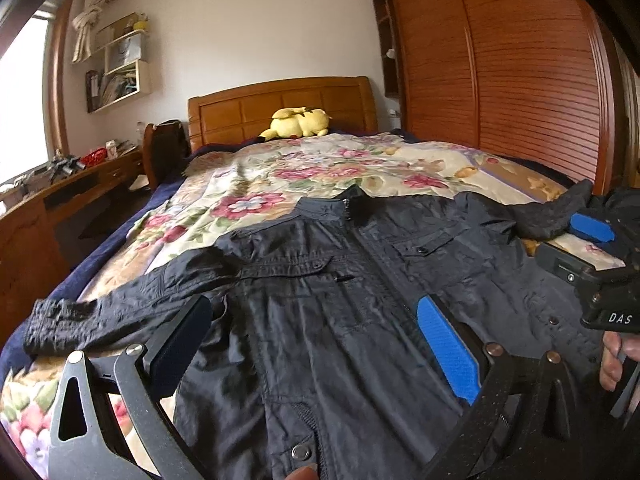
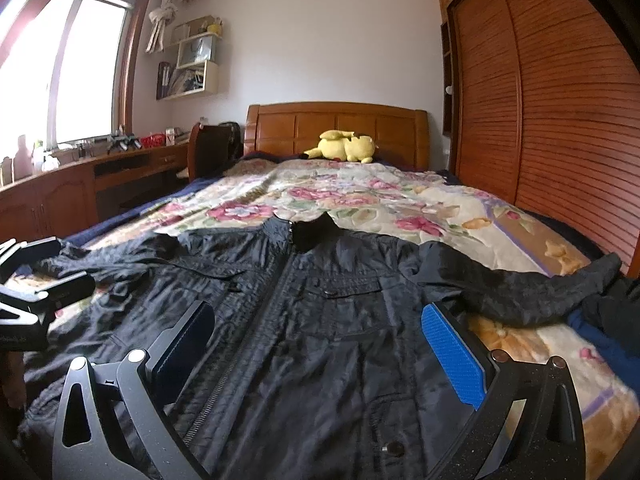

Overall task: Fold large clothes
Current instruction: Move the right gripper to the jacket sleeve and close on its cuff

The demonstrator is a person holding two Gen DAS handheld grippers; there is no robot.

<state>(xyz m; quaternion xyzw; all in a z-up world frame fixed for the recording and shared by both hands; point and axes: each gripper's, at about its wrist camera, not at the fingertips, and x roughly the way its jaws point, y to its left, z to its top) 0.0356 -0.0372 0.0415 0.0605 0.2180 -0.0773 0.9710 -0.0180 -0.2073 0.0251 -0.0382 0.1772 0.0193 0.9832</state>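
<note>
A dark navy jacket [image 1: 340, 300] lies face up and zipped on the floral bedspread [image 1: 280, 176], collar toward the headboard, both sleeves spread out sideways. It fills the near part of the right wrist view too [image 2: 304, 320]. My left gripper [image 1: 316, 320] is open and empty, hovering above the jacket's left chest and hem. My right gripper [image 2: 316, 328] is open and empty above the jacket's middle, its blue pad near the right sleeve [image 2: 540, 288]. The right gripper also shows at the right edge of the left wrist view [image 1: 592, 248]. The left gripper shows at the left edge of the right wrist view [image 2: 36, 276].
A yellow plush toy [image 2: 344, 146] lies by the wooden headboard [image 2: 336, 124]. A slatted wooden wardrobe [image 2: 540, 120] runs along the bed's right side. A desk [image 2: 80, 184] with clutter stands at the left under the window. More dark clothing [image 2: 616, 308] sits at the right.
</note>
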